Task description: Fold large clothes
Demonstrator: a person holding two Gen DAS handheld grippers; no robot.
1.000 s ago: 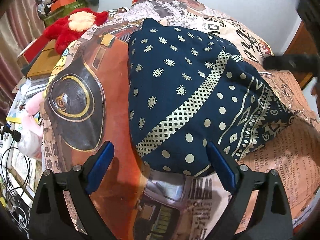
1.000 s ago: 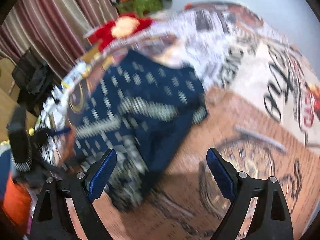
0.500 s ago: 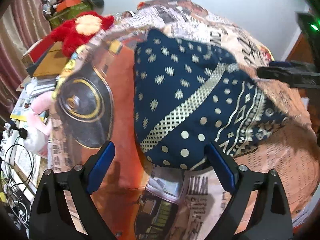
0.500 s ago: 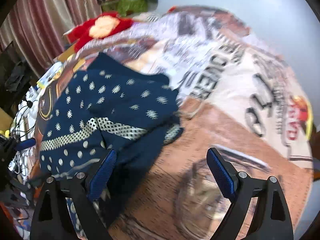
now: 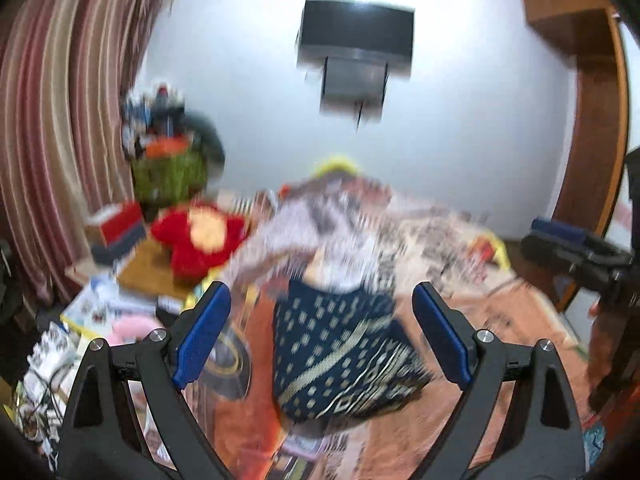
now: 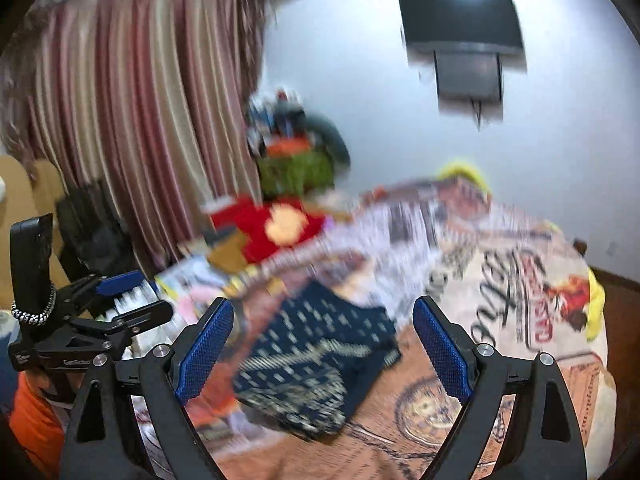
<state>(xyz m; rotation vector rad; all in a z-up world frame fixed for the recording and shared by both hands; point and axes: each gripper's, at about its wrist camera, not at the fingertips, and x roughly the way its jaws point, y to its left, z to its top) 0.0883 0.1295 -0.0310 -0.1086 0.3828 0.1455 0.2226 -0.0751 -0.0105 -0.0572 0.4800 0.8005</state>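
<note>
Lying on bed: the navy patterned garment (image 5: 340, 356), folded into a compact bundle with cream dots and a gold band, rests on the printed bedspread (image 5: 500, 320), well apart from both tools.
Left gripper: the left gripper (image 5: 322, 340) has its blue pads spread wide with nothing between them; it is in the air above the bed, and the garment shows in the gap only because it lies beyond.
Right gripper: the right gripper (image 6: 323, 344) likewise stands wide apart and empty, clear of the cloth, pointing across the bed toward the far wall.
Each seen by the other: the left tool appears at the left edge of the right wrist view, and the right tool at the right edge of the left wrist view, so they flank the garment.
Bedspread: orange and newsprint pattern, lettering on the right side.
Left of bed: a red plush toy (image 5: 198, 240) sits on clutter in front of the striped curtain (image 5: 60, 140).
Wall: white, with a dark television (image 5: 356, 36) mounted high.
Sharpness: both views are motion-blurred, so fine detail of the folds cannot be told.
</note>
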